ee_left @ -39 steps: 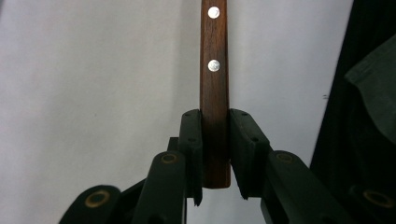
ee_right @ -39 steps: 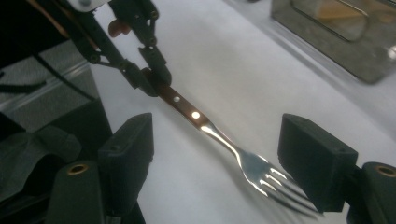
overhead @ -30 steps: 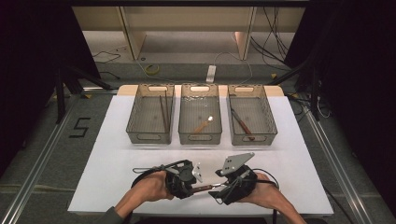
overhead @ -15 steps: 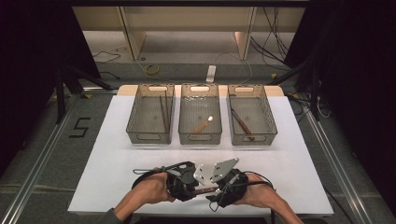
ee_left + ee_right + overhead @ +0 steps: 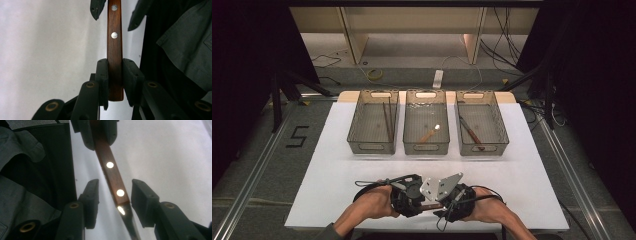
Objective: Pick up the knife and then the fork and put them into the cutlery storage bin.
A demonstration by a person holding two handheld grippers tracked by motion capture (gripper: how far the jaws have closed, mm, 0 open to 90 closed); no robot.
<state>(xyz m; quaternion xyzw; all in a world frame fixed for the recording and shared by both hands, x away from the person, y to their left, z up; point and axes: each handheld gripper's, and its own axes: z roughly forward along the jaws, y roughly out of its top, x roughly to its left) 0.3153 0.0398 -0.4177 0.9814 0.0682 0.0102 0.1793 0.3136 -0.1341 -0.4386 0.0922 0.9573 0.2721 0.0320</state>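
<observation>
Both grippers meet at the near table edge: my left gripper [image 5: 115, 82] is clamped on the wooden knife handle [image 5: 114, 50], while my right gripper [image 5: 113, 203] sits spread around it, not touching. Two shiny rivets show on the smooth brown wood. Three mesh bins [image 5: 426, 146] stand in a row on the white tabletop [image 5: 332, 170], grey floor around it.

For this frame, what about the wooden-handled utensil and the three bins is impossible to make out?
- Brown riveted wooden handle: its metal working end is cut off by the bottom edge of the right gripper view; in the high view the grippers hide it.
- Long items in the three grey mesh bins: too small in the high view to identify.
</observation>
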